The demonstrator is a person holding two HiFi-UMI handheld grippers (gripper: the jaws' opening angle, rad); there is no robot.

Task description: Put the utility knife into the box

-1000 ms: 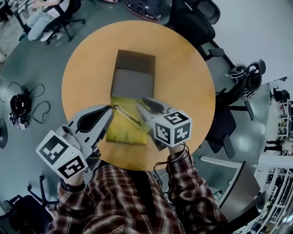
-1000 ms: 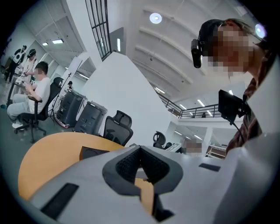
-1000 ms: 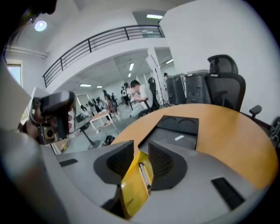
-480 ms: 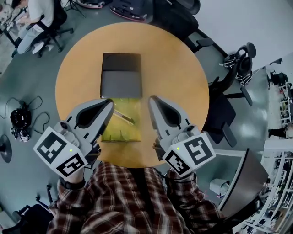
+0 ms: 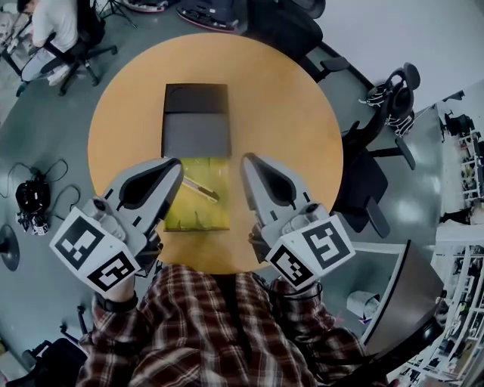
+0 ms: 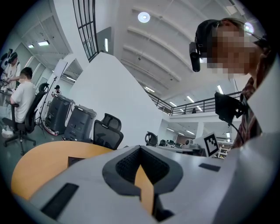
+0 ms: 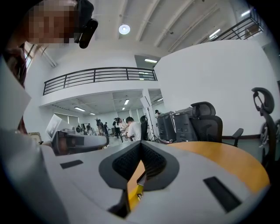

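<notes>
The utility knife, slim with a yellow and silver body, lies slantwise in the open yellow box near the table's front. The box's dark grey lid lies folded back behind it. My left gripper hovers at the box's left edge, shut and empty. My right gripper hangs just right of the box, also shut with nothing in it. In the left gripper view the jaws meet, with only tabletop in the gap. Through the gap in the right gripper's jaws shows a sliver of the yellow box.
The round wooden table stands on a grey floor. Black office chairs ring its right and far sides. A seated person works at the far left. Cables and a headset lie on the floor at left.
My right gripper has drawn back from over the yellow box to its right side, and its jaws have shut. The knife stays lying in the box. The left gripper has barely moved.
</notes>
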